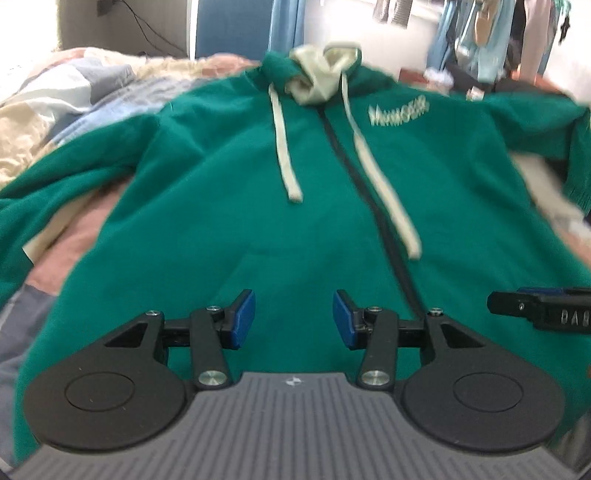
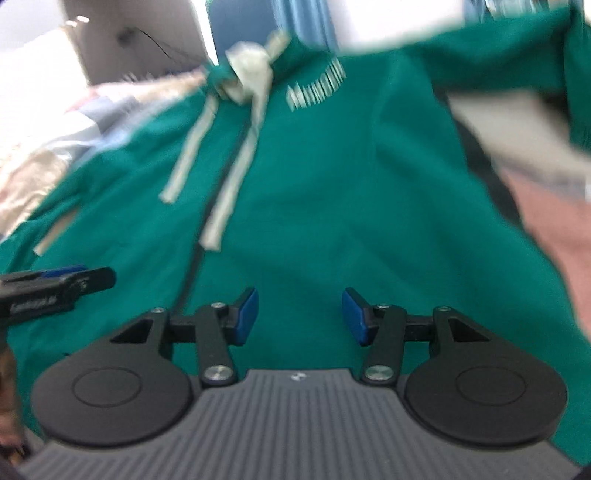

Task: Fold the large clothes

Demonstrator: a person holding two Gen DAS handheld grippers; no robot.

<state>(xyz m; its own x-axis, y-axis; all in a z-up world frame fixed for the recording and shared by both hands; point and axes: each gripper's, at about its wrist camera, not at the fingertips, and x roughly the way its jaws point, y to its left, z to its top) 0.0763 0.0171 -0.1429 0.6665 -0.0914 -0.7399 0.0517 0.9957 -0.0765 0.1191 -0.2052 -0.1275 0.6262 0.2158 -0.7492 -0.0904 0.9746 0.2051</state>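
A green zip hoodie (image 1: 229, 192) lies front up on a bed, hood with cream lining (image 1: 317, 74) at the far end, sleeves spread to both sides. Two cream drawstrings (image 1: 286, 155) run down its chest. It also fills the right wrist view (image 2: 332, 192). My left gripper (image 1: 293, 319) is open and empty above the hoodie's lower hem, left of the zip. My right gripper (image 2: 299, 317) is open and empty above the hem, right of the zip. Each gripper shows at the edge of the other's view: the right gripper (image 1: 543, 306), the left gripper (image 2: 55, 284).
The bed has a patchwork cover (image 1: 55, 96) in pink, blue and beige. Clothes hang on a rack (image 1: 491, 33) at the far right. A blue panel (image 1: 232, 26) and a wall with a cable stand behind the bed.
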